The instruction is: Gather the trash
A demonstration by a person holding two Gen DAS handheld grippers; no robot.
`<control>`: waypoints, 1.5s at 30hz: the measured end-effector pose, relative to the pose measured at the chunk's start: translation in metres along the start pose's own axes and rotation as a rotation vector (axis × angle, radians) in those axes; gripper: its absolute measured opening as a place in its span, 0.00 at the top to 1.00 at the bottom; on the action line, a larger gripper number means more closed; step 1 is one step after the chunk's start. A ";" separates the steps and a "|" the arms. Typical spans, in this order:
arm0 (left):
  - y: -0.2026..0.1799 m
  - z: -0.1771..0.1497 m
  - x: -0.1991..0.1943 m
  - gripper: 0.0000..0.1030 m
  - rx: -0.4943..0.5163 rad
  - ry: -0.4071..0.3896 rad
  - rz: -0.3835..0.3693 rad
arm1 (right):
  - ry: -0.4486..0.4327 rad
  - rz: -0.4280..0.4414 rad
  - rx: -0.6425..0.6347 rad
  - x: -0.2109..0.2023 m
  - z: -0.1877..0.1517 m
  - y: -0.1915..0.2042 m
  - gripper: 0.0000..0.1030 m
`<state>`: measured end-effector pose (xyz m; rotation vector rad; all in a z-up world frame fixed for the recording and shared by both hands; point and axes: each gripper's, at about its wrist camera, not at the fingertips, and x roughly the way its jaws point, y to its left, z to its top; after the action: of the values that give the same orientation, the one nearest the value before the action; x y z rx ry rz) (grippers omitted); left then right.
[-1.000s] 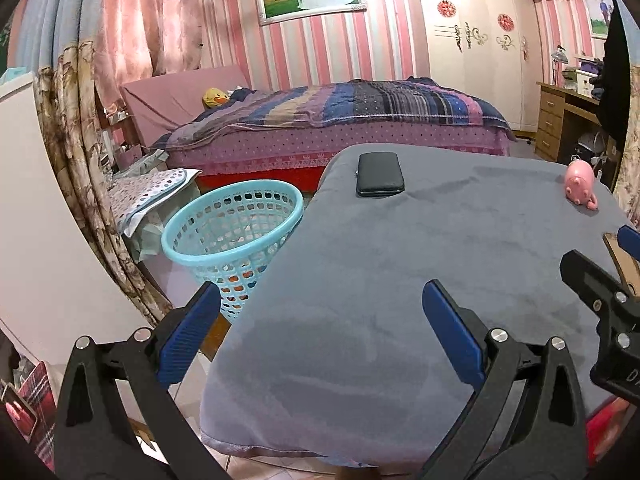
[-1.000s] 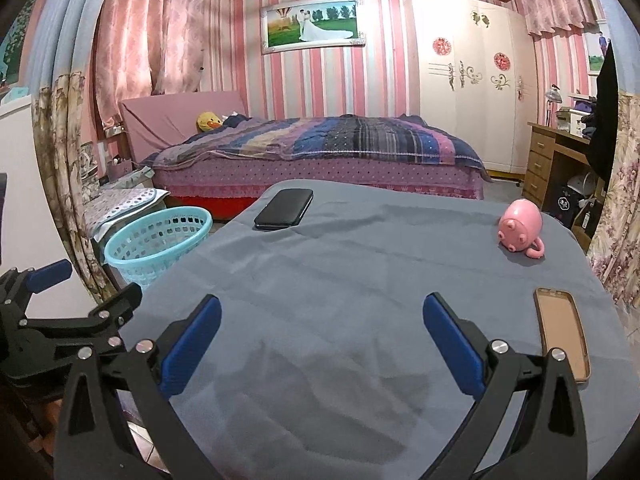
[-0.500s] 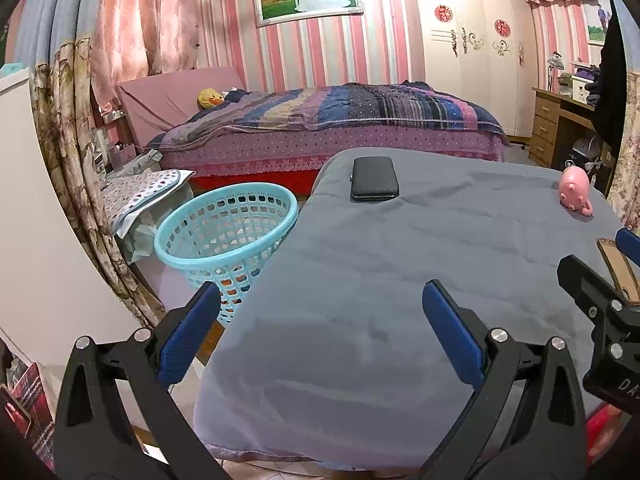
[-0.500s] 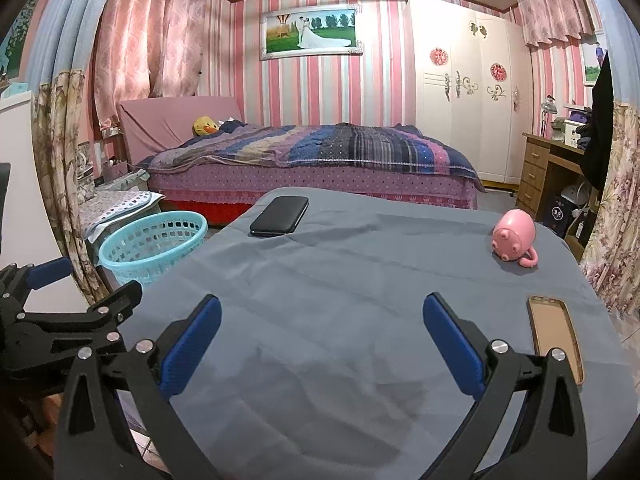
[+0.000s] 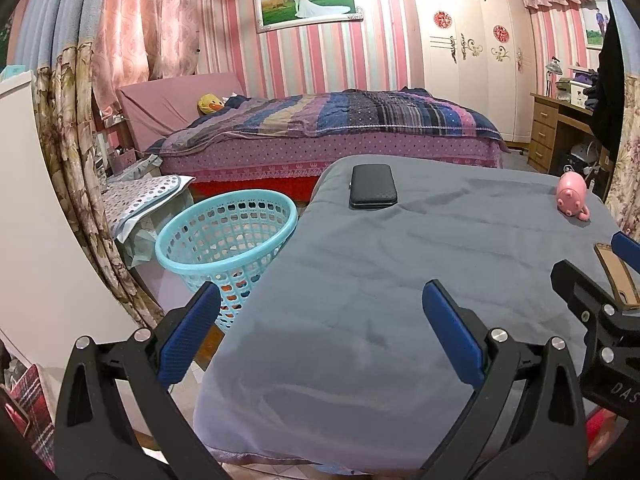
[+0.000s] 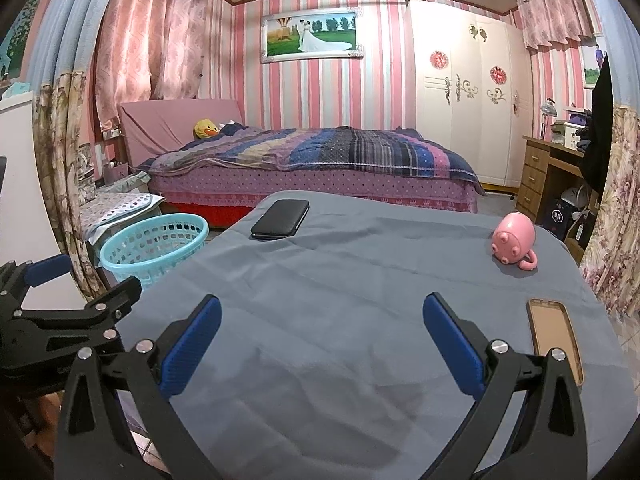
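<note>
A light blue mesh basket [image 5: 226, 240] stands on the floor at the table's left edge; it also shows in the right wrist view [image 6: 154, 246]. Orange items lie at its bottom. My left gripper [image 5: 320, 320] is open and empty above the near left part of the grey-clothed table [image 5: 400, 280]. My right gripper [image 6: 320, 322] is open and empty above the table's near middle. No loose trash shows on the table.
On the table lie a black case [image 6: 280, 219] at the far left, a pink pig toy [image 6: 514, 242] at the far right and a tan phone case [image 6: 556, 338] at the right. A bed [image 6: 320, 168] stands behind, a desk [image 6: 548, 176] at the right.
Both grippers have drawn back and tilted up a little, so the table items sit lower and farther in view. Both stay open and empty.
</note>
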<state>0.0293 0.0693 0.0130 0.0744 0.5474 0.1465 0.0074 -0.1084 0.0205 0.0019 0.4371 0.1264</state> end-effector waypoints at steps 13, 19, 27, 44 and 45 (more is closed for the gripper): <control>0.000 0.001 -0.003 0.05 0.007 -0.010 0.007 | 0.002 -0.001 0.002 0.000 0.000 0.000 0.04; -0.001 0.001 -0.003 0.05 0.012 -0.013 0.005 | 0.002 -0.001 0.001 0.000 0.000 0.000 0.04; -0.003 0.000 -0.004 0.05 0.019 -0.016 0.003 | 0.002 -0.001 0.001 0.000 0.000 -0.001 0.04; -0.005 -0.001 -0.004 0.05 0.025 -0.019 0.004 | 0.002 -0.001 0.002 0.000 0.000 -0.001 0.04; -0.005 -0.001 -0.004 0.05 0.025 -0.019 0.004 | 0.001 -0.001 0.001 0.000 0.000 -0.001 0.04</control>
<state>0.0256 0.0637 0.0138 0.1009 0.5301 0.1429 0.0078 -0.1094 0.0207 0.0031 0.4381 0.1251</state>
